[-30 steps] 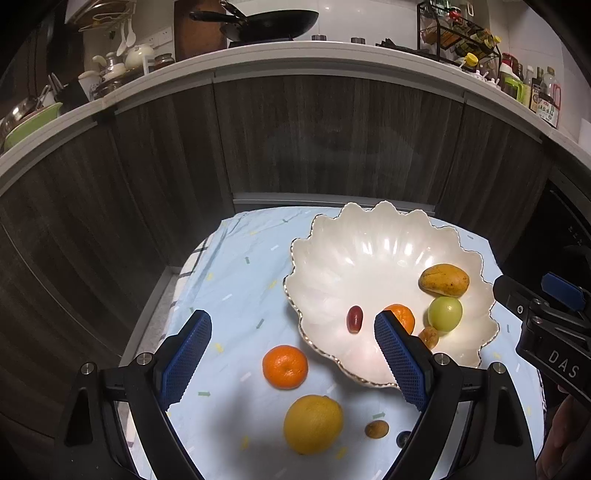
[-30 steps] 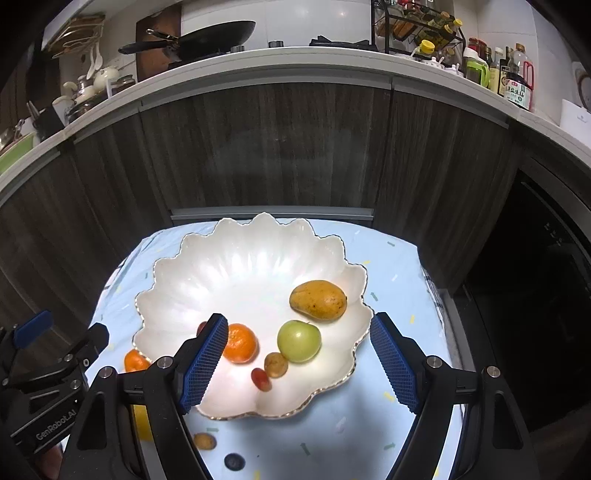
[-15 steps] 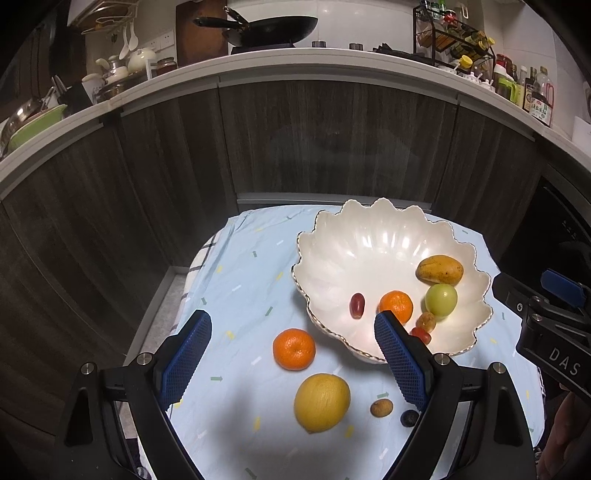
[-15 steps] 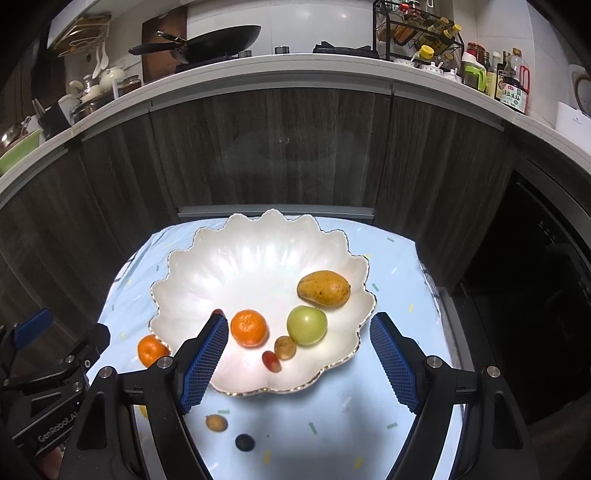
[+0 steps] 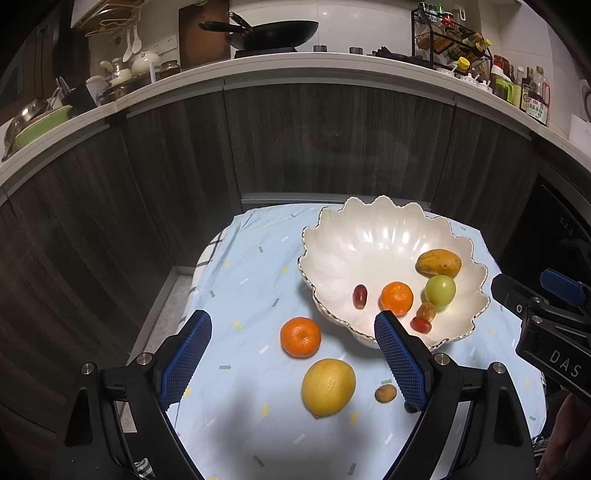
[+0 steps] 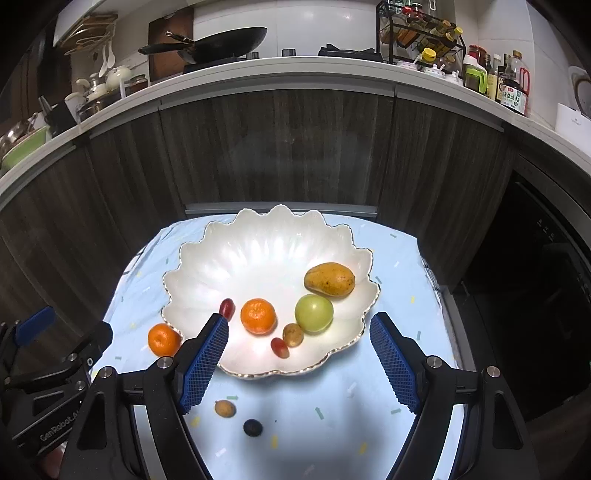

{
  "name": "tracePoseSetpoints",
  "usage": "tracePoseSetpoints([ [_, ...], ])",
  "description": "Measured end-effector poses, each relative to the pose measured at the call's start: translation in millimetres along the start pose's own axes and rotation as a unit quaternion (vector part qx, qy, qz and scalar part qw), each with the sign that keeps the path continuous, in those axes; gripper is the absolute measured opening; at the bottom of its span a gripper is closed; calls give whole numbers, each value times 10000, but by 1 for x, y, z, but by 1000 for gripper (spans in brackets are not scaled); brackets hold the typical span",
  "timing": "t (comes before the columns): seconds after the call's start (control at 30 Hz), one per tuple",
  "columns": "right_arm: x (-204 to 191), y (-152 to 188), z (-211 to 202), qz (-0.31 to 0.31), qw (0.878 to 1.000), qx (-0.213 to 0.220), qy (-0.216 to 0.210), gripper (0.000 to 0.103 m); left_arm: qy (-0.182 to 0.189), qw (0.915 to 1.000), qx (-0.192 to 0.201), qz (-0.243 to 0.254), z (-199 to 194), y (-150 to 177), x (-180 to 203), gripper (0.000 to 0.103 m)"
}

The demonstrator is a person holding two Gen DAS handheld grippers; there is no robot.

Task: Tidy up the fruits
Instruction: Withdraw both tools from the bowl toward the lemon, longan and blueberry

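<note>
I am looking down at a desk (image 5: 236, 280) covered in a pale blue cloth, with dark cabinet fronts (image 5: 332, 147) rising just behind it and a counter (image 5: 295, 62) above carrying a black wok (image 5: 273, 33) and bottles (image 5: 532, 96). The scalloped white bowl (image 6: 258, 243) is sitting on the cloth and holding a mango (image 6: 329, 279), a green fruit (image 6: 314, 312), a tangerine (image 6: 258, 316), two red grapes (image 6: 227, 308) and a small brown fruit (image 6: 293, 334). Outside it, a second tangerine (image 5: 300, 336), a yellow citrus (image 5: 328, 387), a little brown fruit (image 5: 385, 393) and a dark berry (image 6: 252, 428) are lying on the cloth near the bowl's front rim. The left gripper (image 5: 291, 362) is hovering with fingers spread wide, gripping nothing, the loose tangerine and citrus showing between them. The right gripper (image 6: 299, 363) is likewise released and empty, its fingers framing the bowl's near rim without touching it.
</note>
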State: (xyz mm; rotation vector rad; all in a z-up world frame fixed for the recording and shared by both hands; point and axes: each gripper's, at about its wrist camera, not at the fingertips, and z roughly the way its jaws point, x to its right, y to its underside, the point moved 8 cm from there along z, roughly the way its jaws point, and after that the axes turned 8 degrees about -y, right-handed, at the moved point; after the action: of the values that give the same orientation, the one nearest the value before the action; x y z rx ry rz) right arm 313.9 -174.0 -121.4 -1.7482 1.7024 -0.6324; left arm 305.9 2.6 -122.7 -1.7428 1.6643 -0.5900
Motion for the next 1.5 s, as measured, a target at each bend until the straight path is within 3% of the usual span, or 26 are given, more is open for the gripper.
tracePoseSetpoints([
  [0.57, -13, 30, 1, -231, 9996, -181, -23, 80, 63, 9998, 10, 213, 2, 27, -3, 90],
  [1.5, -13, 101, 46, -212, 9955, -914, -134, 79, 419, 9953, -405, 769, 43, 86, 15, 90],
])
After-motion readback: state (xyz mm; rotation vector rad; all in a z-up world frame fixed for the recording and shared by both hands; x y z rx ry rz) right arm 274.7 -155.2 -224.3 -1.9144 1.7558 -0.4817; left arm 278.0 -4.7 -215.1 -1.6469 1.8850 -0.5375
